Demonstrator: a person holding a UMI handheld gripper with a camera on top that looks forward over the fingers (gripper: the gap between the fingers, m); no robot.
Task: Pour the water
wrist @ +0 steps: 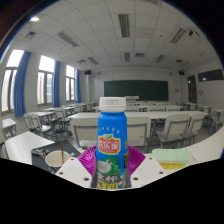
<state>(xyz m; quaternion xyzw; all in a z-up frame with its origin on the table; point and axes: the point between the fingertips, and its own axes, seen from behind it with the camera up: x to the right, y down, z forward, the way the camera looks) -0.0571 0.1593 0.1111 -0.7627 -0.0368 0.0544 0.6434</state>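
Observation:
A bottle (112, 140) with a blue cap, a blue upper label and a green-and-white lower label stands upright between my fingers. My gripper (112, 170) is shut on the bottle: both purple pads (88, 165) press against its lower body, one on each side. The bottle is held up in the air, above the desks of a classroom. Its base is hidden below the fingers.
White desks (150, 122) and chairs stand in rows beyond the bottle. A dark chalkboard (135, 90) hangs on the far wall. Windows with blue curtains (22, 80) line the left wall. A white desk edge (190, 150) lies to the right.

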